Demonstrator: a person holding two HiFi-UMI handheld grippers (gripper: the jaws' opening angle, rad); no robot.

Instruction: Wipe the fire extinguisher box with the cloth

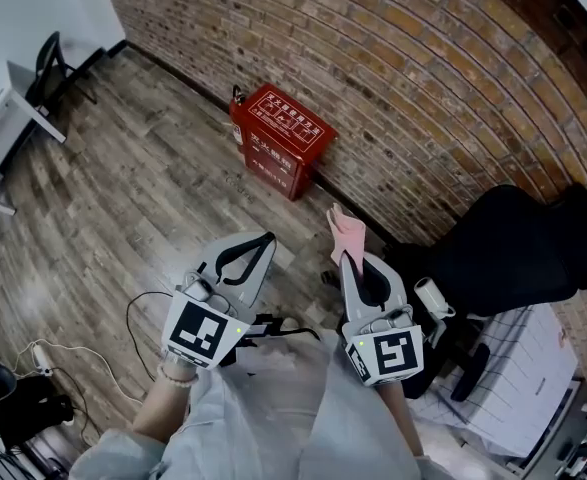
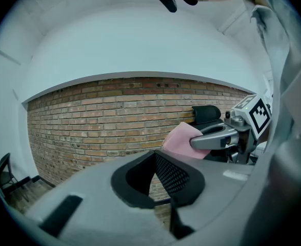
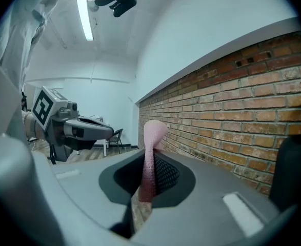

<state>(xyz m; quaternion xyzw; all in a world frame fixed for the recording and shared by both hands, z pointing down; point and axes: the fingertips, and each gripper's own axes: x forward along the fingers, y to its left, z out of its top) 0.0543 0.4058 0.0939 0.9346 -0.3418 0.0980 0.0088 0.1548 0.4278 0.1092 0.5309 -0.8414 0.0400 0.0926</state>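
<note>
The red fire extinguisher box (image 1: 281,138) stands on the wood floor against the brick wall, some way ahead of both grippers. My right gripper (image 1: 351,258) is shut on a pink cloth (image 1: 345,230), which sticks up past its jaws (image 3: 151,137). In the left gripper view the same cloth (image 2: 180,141) shows in the right gripper (image 2: 212,137), well off the floor. My left gripper (image 1: 261,240) is held beside it, jaws together with nothing between them (image 2: 156,159). Neither gripper touches the box.
A black office chair (image 1: 518,248) stands close on the right by the brick wall (image 1: 423,78). A white desk and a dark chair (image 1: 45,68) are at the far left. Cables (image 1: 33,353) lie on the floor at the lower left.
</note>
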